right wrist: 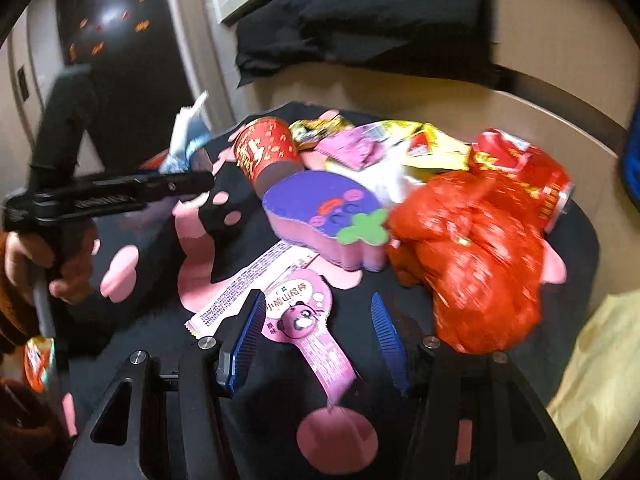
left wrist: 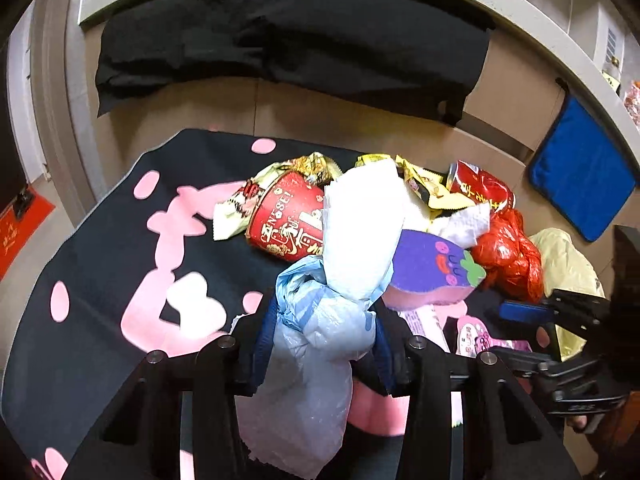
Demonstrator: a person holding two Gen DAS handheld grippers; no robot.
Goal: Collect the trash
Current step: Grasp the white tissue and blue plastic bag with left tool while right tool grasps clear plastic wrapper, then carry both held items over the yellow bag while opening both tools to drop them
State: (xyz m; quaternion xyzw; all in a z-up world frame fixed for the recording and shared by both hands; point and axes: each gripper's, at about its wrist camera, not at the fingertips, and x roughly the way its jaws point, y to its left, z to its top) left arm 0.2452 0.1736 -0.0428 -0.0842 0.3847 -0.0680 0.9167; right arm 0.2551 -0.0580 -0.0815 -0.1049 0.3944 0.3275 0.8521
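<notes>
Tissue wad (left wrist: 352, 240) clamped in left tongs (left wrist: 320, 344); right tongs (right wrist: 320, 344) apart over pink wrapper (right wrist: 308, 328)

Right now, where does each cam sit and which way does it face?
Left wrist: on left gripper, aimed down at trash pile; jaws shut on pale blue bag; right gripper at its right edge.
Right wrist: on right gripper, jaws open over pink wrapper; hand shows.
Shared: purple sponge, red bag.

Right claw (right wrist: 318, 344) open – pink wrapper (right wrist: 308, 320) between blue pads (right wrist: 250, 338).
</notes>
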